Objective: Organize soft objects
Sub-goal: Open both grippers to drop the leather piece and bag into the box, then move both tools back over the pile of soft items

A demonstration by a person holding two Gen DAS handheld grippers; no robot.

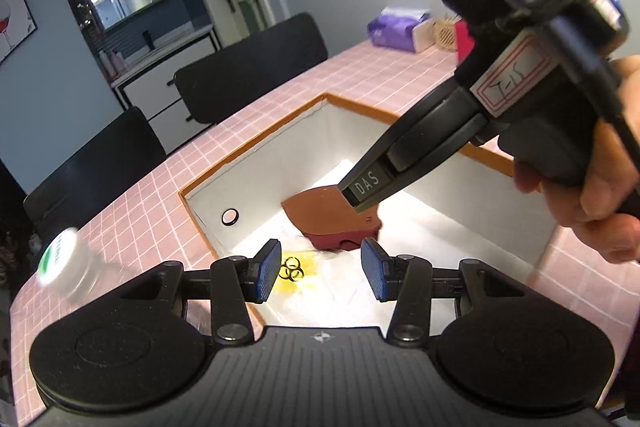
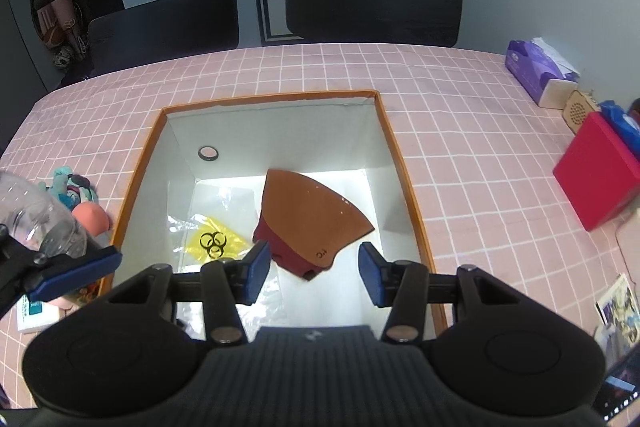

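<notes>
Two hand-held grippers are hovering over an orange-rimmed white box (image 2: 404,163) sitting on a table (image 2: 460,99) covered in a pink grid cloth. The left gripper (image 1: 320,269) is tilting down toward the box's near-left part, its blue pads (image 1: 267,269) standing spread with nothing between them. In the left wrist view the right gripper (image 1: 362,193) is slanting in from the upper right, gripped by a person's hand (image 1: 592,187) at the right edge, its tip poised above a folded brown and maroon leather piece (image 2: 316,215). In its own view the right gripper (image 2: 310,273) is looking steeply down into the box, blue pads (image 2: 256,273) parted and pinching nothing, the leather showing in the gap below them. The leather piece is lying on the box floor, right of centre, resting on clear plastic. Just left of it a yellow biohazard bag (image 2: 216,239) is lying flat on the floor. A round hole (image 2: 208,153) is showing in the box's left wall. Outside the box, to the left, a clear plastic bottle (image 2: 36,215) and plush toys (image 2: 76,187) are sitting on the cloth. At the table's far right edge a purple tissue pack (image 2: 536,71) and a red box (image 2: 596,171) are standing, and two black chairs (image 2: 372,9) are lining the far side.
</notes>
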